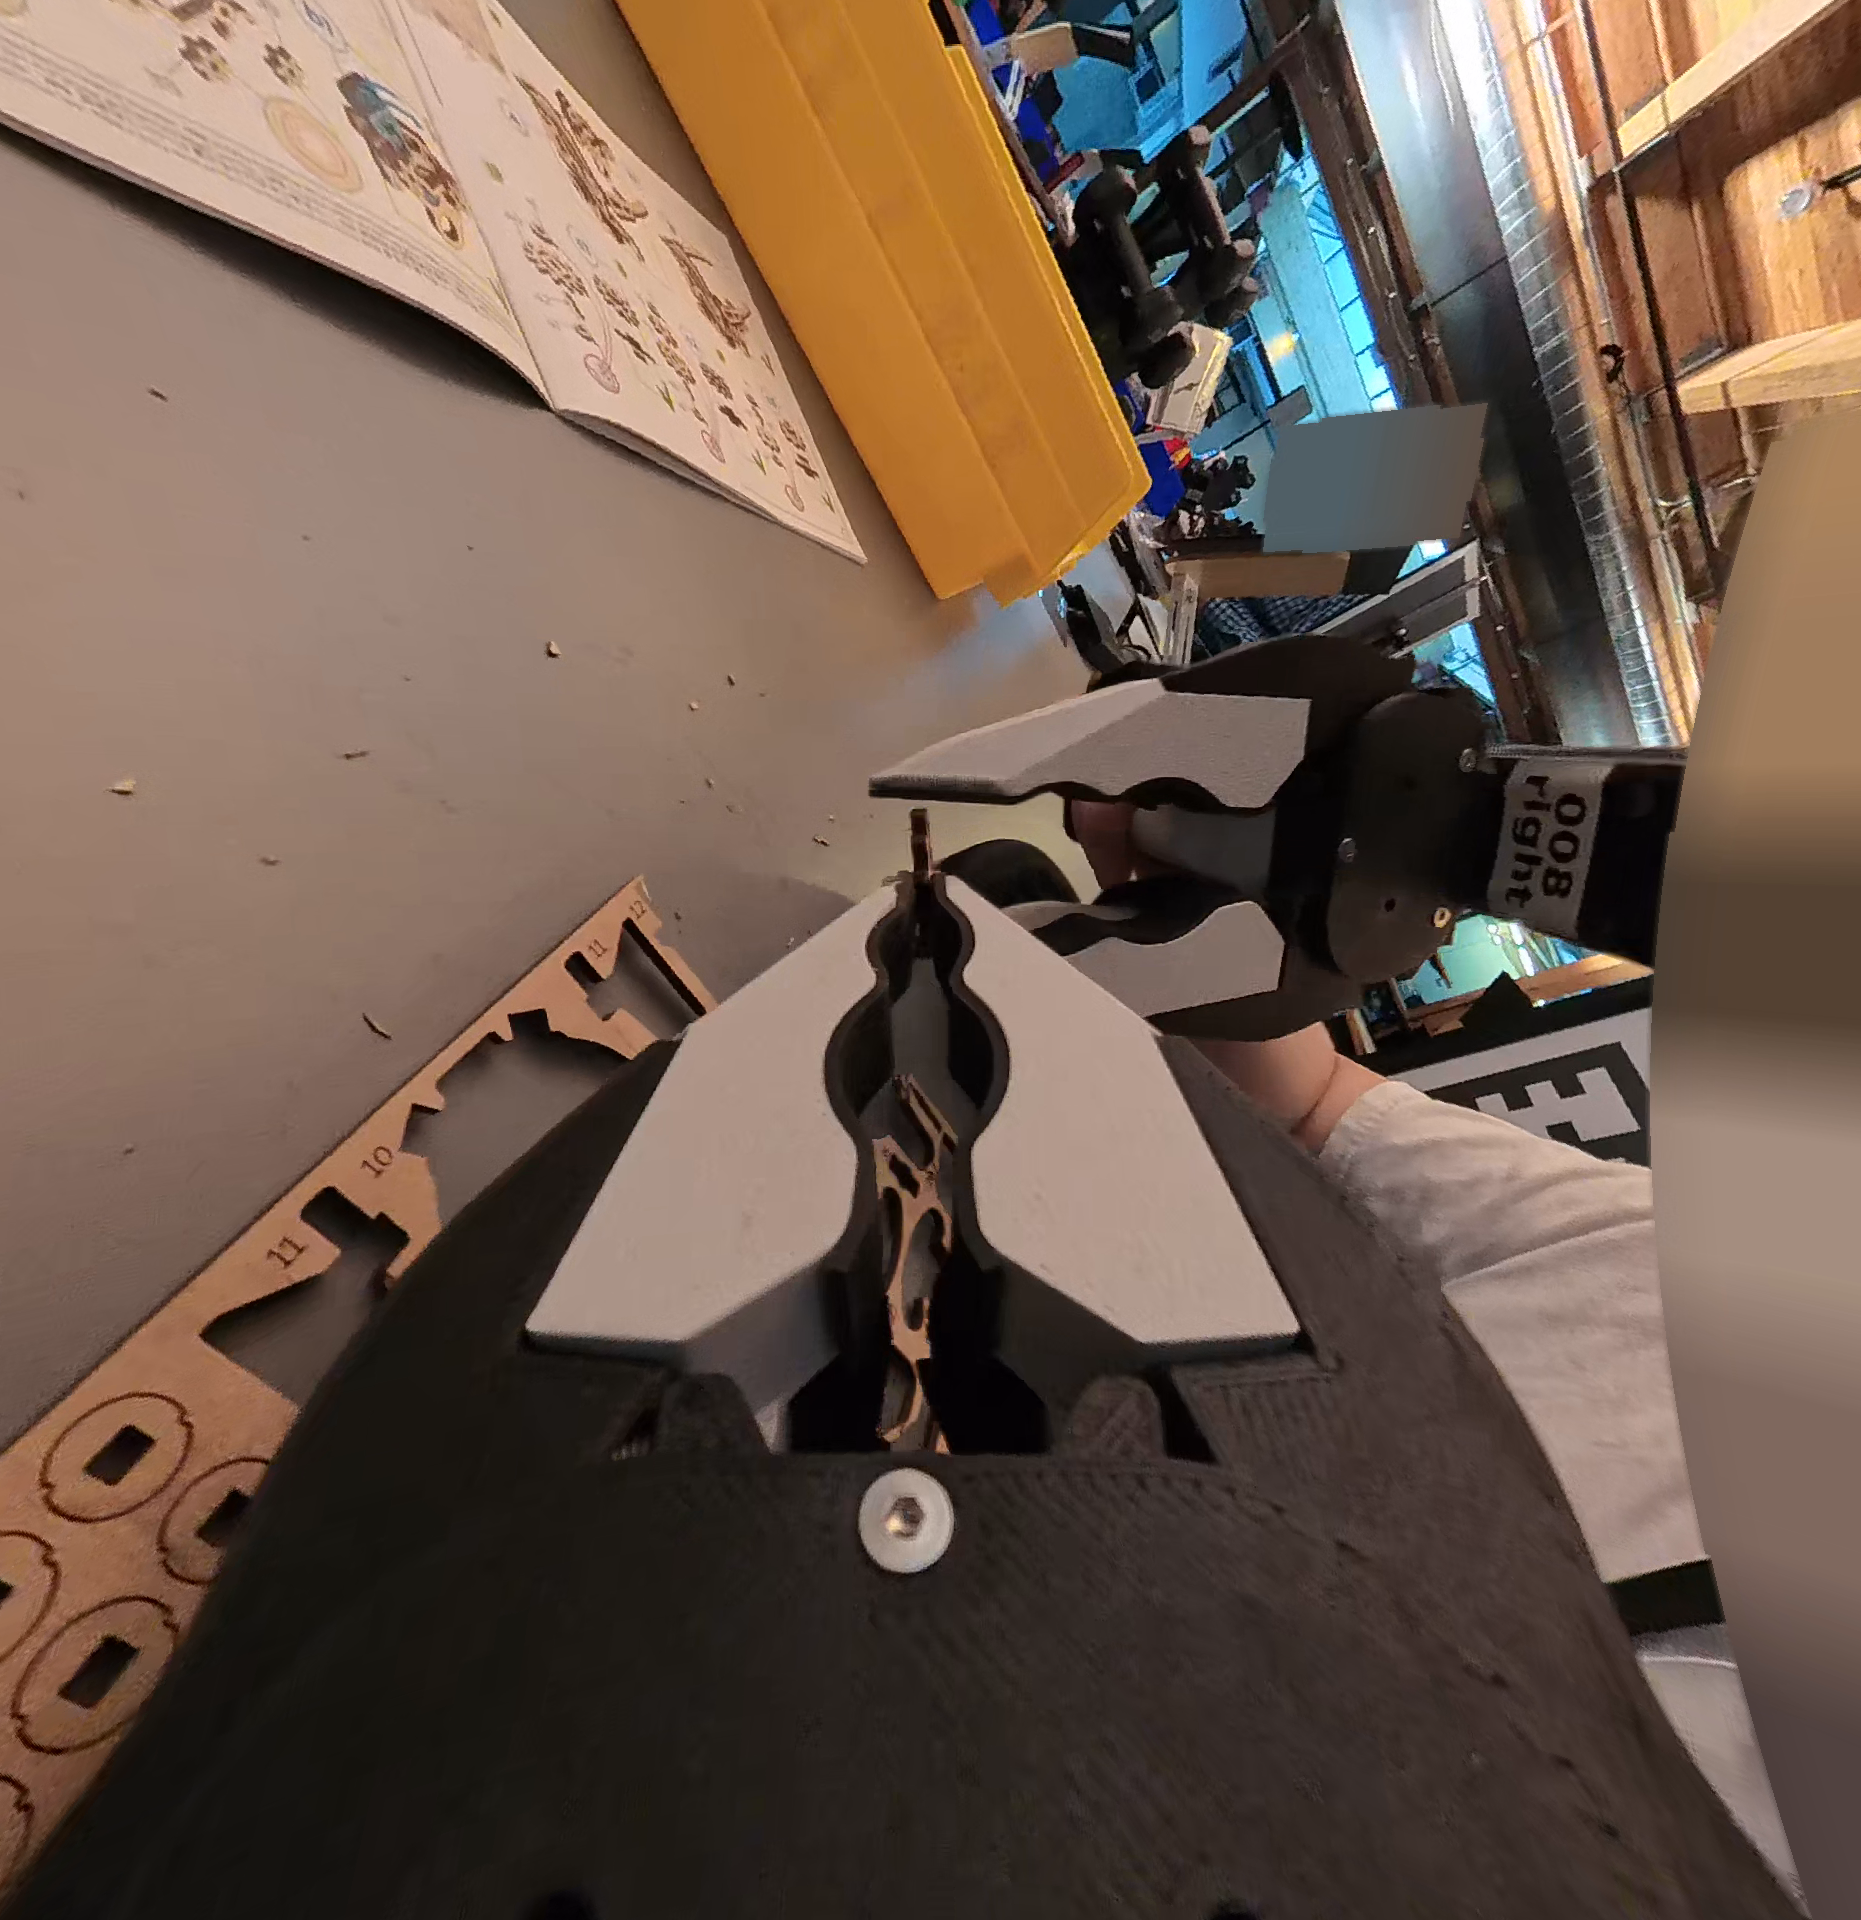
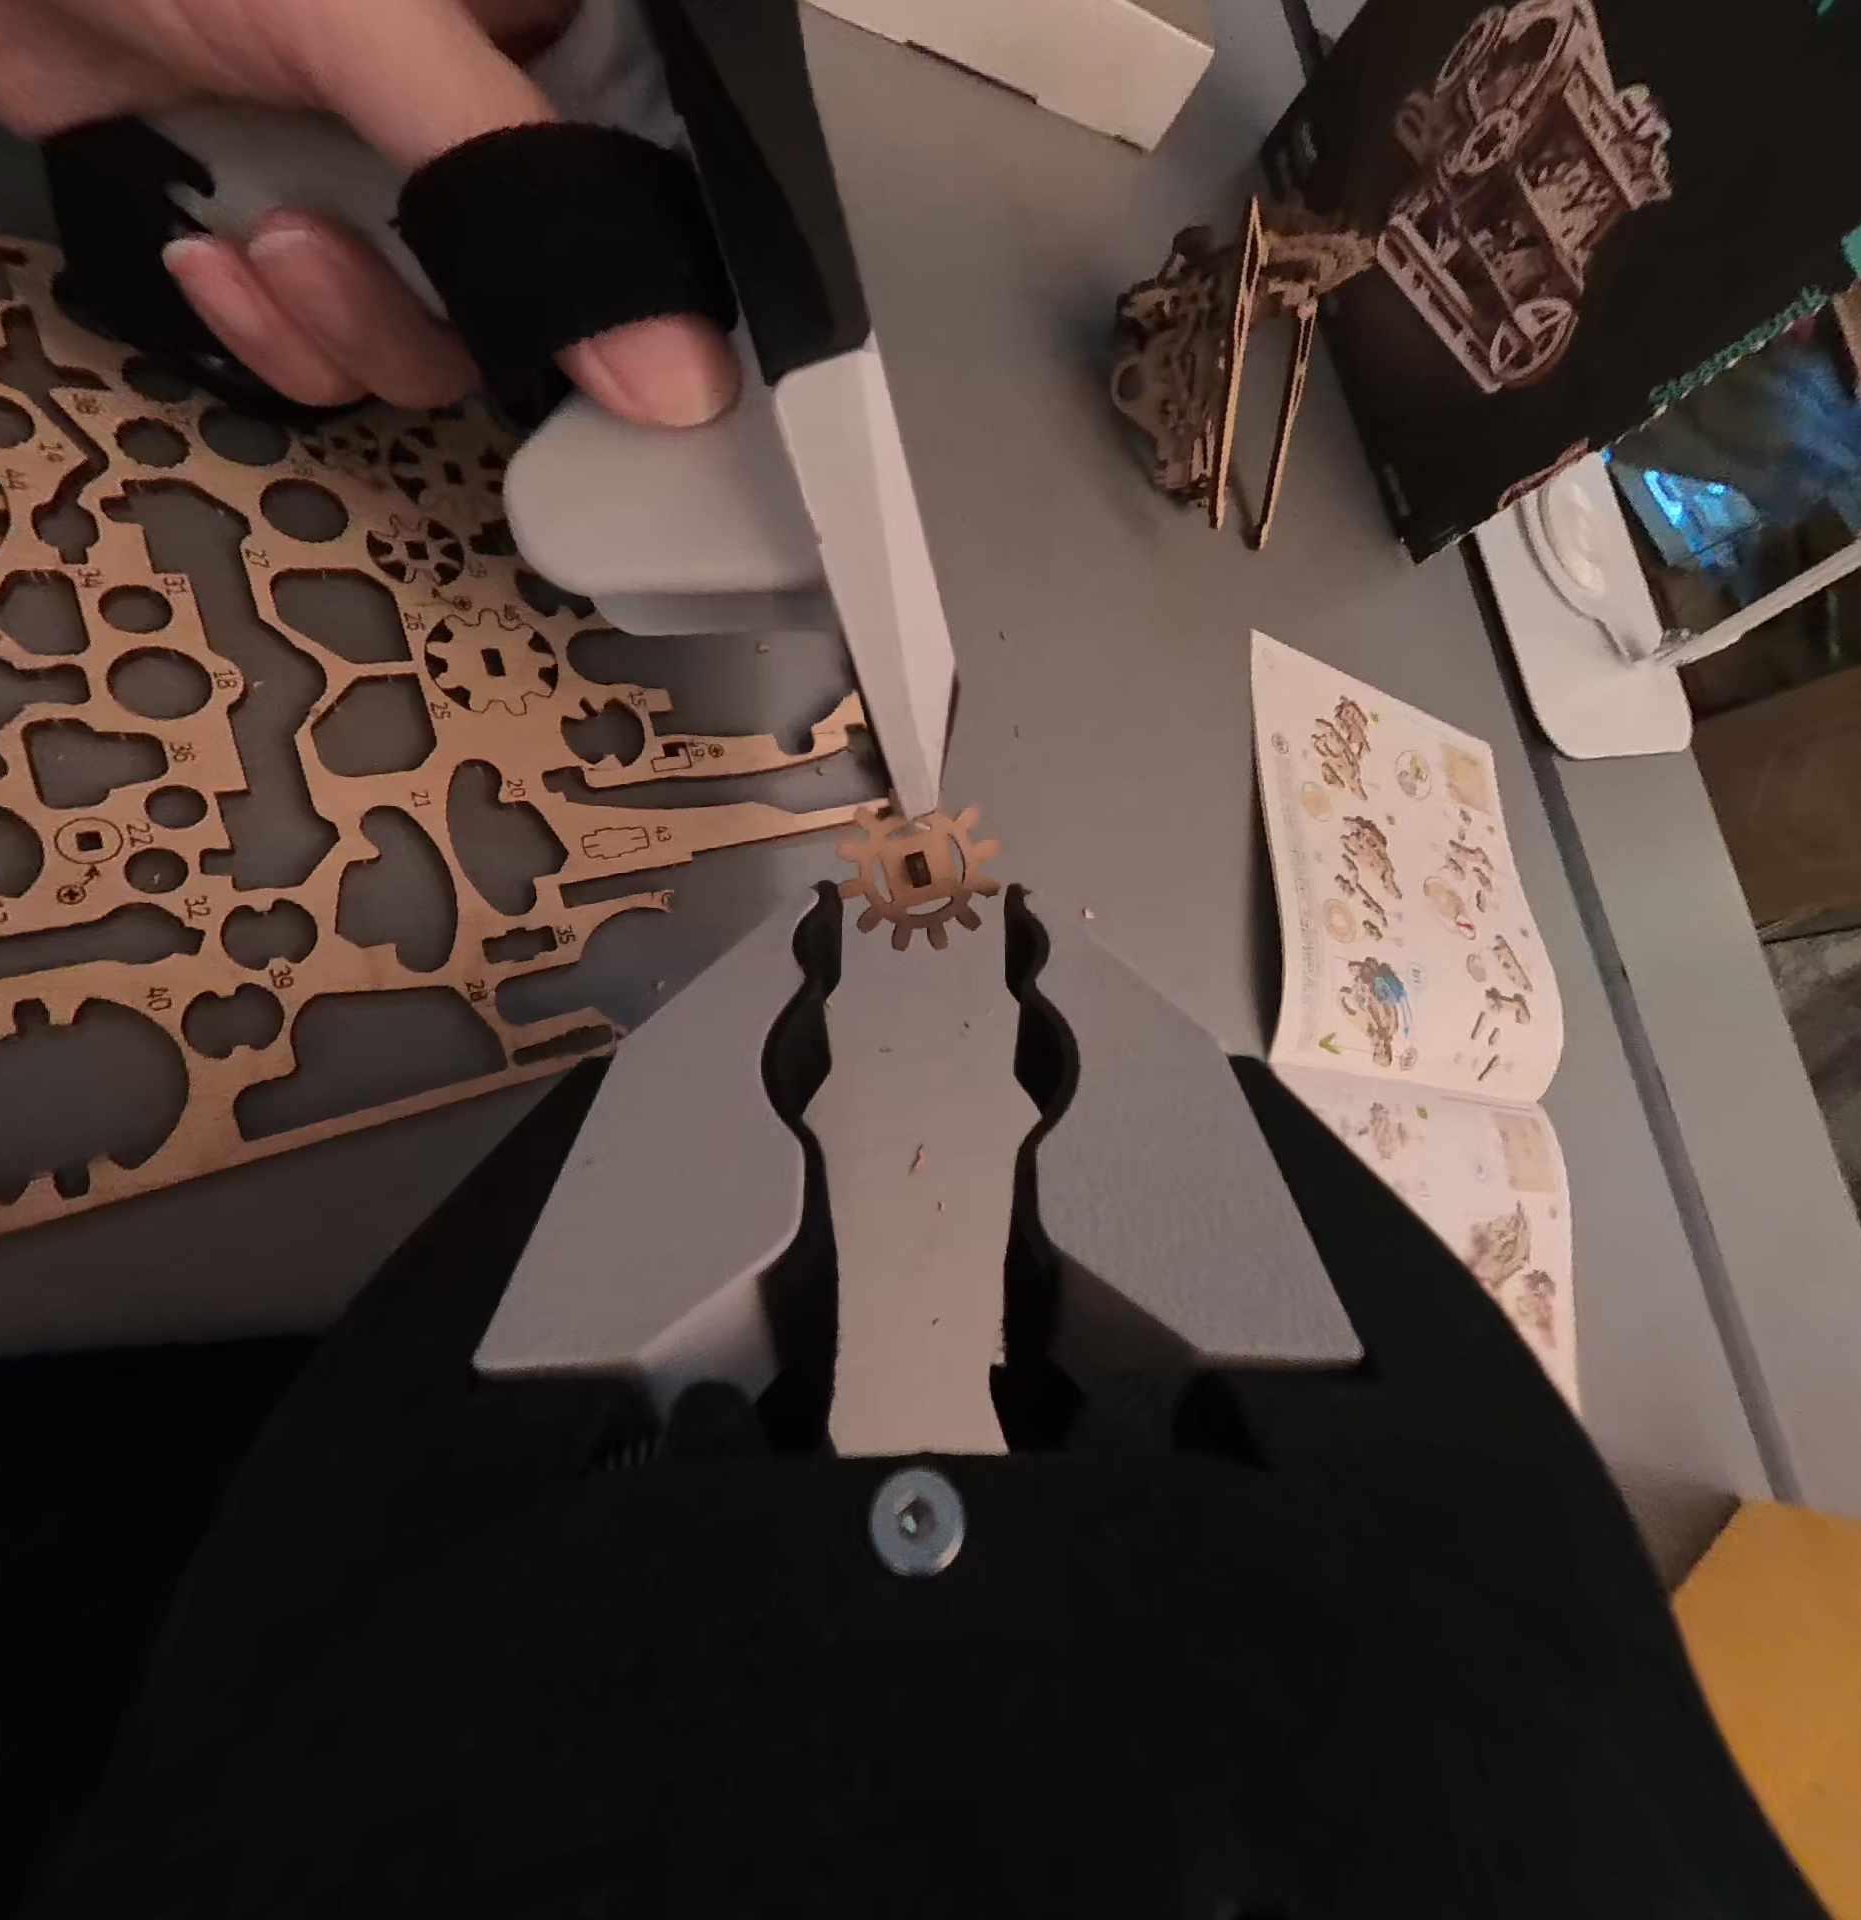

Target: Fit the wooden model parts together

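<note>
My left gripper (image 1: pixel 921 914) is shut on a small wooden gear (image 1: pixel 921 847), which I see edge-on at its fingertips. A fretted wooden piece (image 1: pixel 910 1247) shows in the gap between its fingers; I cannot tell if it is held. In the right wrist view the left gripper (image 2: pixel 921 790) comes in from the upper left and holds the gear (image 2: pixel 910 914) face-on above the grey table. My right gripper (image 2: pixel 918 904) is open, with its fingertips (image 2: pixel 822 909) on either side of the gear and apart from it. It also shows in the left wrist view (image 1: pixel 957 847), open.
A laser-cut wooden sheet (image 2: pixel 230 831) with many empty cut-outs lies at the left, also seen in the left wrist view (image 1: pixel 178 1403). An open instruction booklet (image 2: pixel 1414 883), a partly built wooden model (image 2: pixel 1217 364), a black box (image 2: pixel 1528 208) and a yellow bin (image 1: pixel 905 260) are around. My left and right fingertips are right by each other.
</note>
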